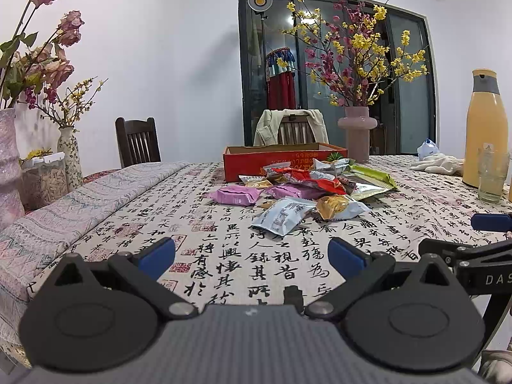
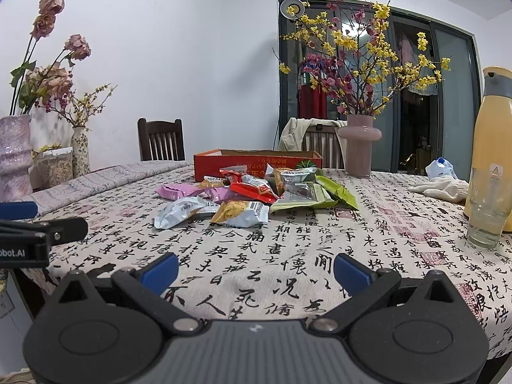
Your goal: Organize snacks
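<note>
Foil snack packets (image 1: 300,192) heaped loose before red box (image 1: 256,160).

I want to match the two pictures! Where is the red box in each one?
Left wrist view: the red box sits at center, far across the table, behind the snack pile.
Right wrist view: the red box is at center, also behind the pile.
Shared landmark: the pink vase stands just right of the box.

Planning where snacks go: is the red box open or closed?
Open. The red box has no lid on top; its inner walls show behind the snack pile. Contents cannot be seen.
</note>
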Demonstrator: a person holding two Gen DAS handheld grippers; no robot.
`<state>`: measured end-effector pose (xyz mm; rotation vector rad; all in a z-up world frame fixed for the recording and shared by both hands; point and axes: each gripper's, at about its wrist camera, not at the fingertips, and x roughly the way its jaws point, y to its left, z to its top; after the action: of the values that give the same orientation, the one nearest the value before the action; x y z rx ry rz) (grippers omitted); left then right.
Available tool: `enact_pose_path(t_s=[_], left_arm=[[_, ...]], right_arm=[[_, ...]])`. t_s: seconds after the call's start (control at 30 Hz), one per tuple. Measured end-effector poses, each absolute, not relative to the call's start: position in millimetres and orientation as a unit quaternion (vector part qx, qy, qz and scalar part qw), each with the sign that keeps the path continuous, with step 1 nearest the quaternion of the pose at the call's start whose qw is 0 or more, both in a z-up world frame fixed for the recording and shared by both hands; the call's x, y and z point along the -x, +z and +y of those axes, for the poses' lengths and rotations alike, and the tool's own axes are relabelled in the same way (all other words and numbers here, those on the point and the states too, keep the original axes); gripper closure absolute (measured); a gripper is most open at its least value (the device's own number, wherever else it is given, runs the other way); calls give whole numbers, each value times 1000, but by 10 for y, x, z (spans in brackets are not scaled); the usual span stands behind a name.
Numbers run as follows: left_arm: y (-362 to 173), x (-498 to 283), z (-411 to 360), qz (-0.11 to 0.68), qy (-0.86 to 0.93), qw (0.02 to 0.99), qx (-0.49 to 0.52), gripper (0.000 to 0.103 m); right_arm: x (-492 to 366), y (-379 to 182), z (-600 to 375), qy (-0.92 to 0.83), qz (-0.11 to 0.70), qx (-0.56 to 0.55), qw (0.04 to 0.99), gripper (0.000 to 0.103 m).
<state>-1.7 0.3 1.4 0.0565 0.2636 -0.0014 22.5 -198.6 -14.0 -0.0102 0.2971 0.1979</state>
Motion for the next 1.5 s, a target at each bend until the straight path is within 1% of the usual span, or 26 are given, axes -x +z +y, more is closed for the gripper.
enact_pose_path(t_s=[0.33,0.57,0.8,0.83,0.97,1.03,1.07,1.1,1.13,1.17,1.2,1.23,1.27,1.3,1.37,1.5], left_arm=[[62,-147,21,127,10,991,-47,0],[62,-673,59,173,7,984,-51,0],[183,-1180,51,220,-82,970,-61,0],[199,-1247,18,221,-95,968,-72,1],[209,-1527,-92,227,-134,958,-112,10],[190,-1697,-110,237,-145,953,-116,10],[170,-1789,-101,248,-151,950,-112,10],[142,-1893,-84,264,-158,946,-103,13],[109,-1985,-62,280,-168,941,-91,16],[71,-2058,-38,294,-175,936,-79,24],[26,-2140,-17,310,-180,931,-69,37],[-19,-2204,2,324,-187,925,-61,43],[-47,-2258,27,334,-192,921,-56,54],[-69,-2282,45,339,-195,919,-53,57],[-68,-2285,79,338,-202,918,-49,60],[36,-2243,222,335,-199,921,-18,61]], right_arm=[[-353,-90,-2088,115,153,-19,981,0],[-787,-45,-2174,110,170,-26,979,0],[-1328,83,-2174,141,199,-24,969,0],[-1403,115,-2176,150,200,-26,968,0],[-1660,215,-2192,182,226,-32,957,0],[-1775,243,-2198,181,240,-38,953,7],[-1829,243,-2180,180,246,-34,952,18],[-1879,237,-2153,180,252,-26,951,26],[-1936,227,-2115,180,260,-19,949,28],[-1986,217,-2086,182,267,-14,946,28],[-2036,207,-2053,186,274,-11,944,28],[-2086,200,-2025,190,279,-11,941,28],[-2142,198,-1984,192,282,-10,940,28],[-2182,195,-1954,193,285,-10,939,28],[-2270,179,-1874,195,293,-6,936,28],[-2429,119,-1692,201,311,16,929,28]])
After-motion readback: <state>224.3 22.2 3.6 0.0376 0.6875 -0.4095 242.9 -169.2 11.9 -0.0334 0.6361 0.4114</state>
